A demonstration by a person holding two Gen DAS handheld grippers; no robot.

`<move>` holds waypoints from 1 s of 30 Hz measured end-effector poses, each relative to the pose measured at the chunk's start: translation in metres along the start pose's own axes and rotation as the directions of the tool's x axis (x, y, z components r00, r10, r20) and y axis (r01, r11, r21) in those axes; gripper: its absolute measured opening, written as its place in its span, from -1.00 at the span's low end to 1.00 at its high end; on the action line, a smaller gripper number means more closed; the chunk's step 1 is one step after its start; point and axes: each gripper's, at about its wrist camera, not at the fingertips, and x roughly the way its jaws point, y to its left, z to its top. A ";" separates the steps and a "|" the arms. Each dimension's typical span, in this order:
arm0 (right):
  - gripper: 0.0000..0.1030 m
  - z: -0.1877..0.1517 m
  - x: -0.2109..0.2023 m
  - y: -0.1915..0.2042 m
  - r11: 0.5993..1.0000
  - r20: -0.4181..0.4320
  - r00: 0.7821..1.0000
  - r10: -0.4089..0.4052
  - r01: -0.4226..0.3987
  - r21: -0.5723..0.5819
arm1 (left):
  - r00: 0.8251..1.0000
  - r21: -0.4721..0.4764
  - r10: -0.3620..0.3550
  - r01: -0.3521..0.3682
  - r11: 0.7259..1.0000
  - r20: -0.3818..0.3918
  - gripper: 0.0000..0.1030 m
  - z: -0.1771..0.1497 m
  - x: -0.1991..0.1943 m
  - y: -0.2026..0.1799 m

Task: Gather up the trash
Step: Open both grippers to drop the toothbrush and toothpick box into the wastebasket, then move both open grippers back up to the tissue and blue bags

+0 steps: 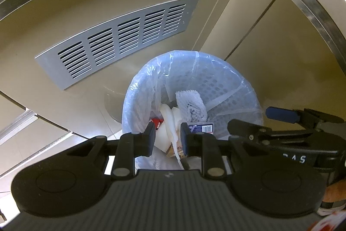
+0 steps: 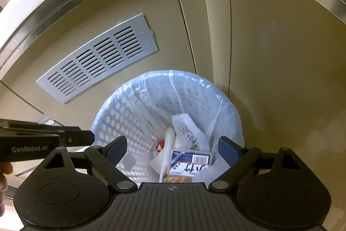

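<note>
a lined waste basket [image 2: 134, 105] is sitting on the floor against beige cabinet doors [image 2: 281, 57] with a vent grille [image 2: 97, 62]. left gripper [image 1: 168, 138] fingers are hanging narrow and empty; right gripper [image 2: 173, 149] fingers are standing wide, holding nothing.

Pale blue perforated wastebasket [image 2: 121, 114] with clear plastic liner [image 2: 194, 88]; white foam netting [image 2: 183, 127]; blue-and-white barcoded packet [image 2: 190, 159] bearing black characters; grey slotted vent panel [image 2: 97, 57] on beige cabinet door [image 2: 281, 57]; black claws with blue pads [image 2: 116, 151].

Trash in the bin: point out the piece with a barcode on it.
The flat packet at the near side of the bin; its blue-and-white label bears the barcode. The white foam net and red scrap bear none.
</note>
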 end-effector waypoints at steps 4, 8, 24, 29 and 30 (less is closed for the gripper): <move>0.76 -0.003 -0.003 0.000 1.000 -0.004 1.000 -0.001 0.001 0.001 | 1.000 0.003 -0.004 0.004 1.000 0.005 -0.58 -0.001 -0.002 -0.002; 0.76 -0.003 -0.008 0.000 1.000 0.001 1.000 -0.001 0.001 0.000 | 1.000 0.005 -0.003 0.003 1.000 0.013 -0.58 -0.003 -0.007 -0.004; 0.76 -0.004 -0.057 0.013 0.999 0.036 0.998 0.049 -0.048 -0.018 | 0.997 -0.008 0.034 -0.033 0.999 0.076 -0.49 -0.013 -0.060 -0.018; 0.76 -0.006 -0.081 0.019 0.997 0.047 0.996 0.072 -0.071 -0.025 | 0.993 -0.012 0.048 -0.047 0.999 0.105 -0.41 -0.020 -0.089 -0.028; 0.76 -0.006 -0.086 0.019 0.997 0.048 0.996 0.075 -0.074 -0.028 | 0.993 -0.011 0.050 -0.049 0.999 0.110 -0.41 -0.022 -0.094 -0.029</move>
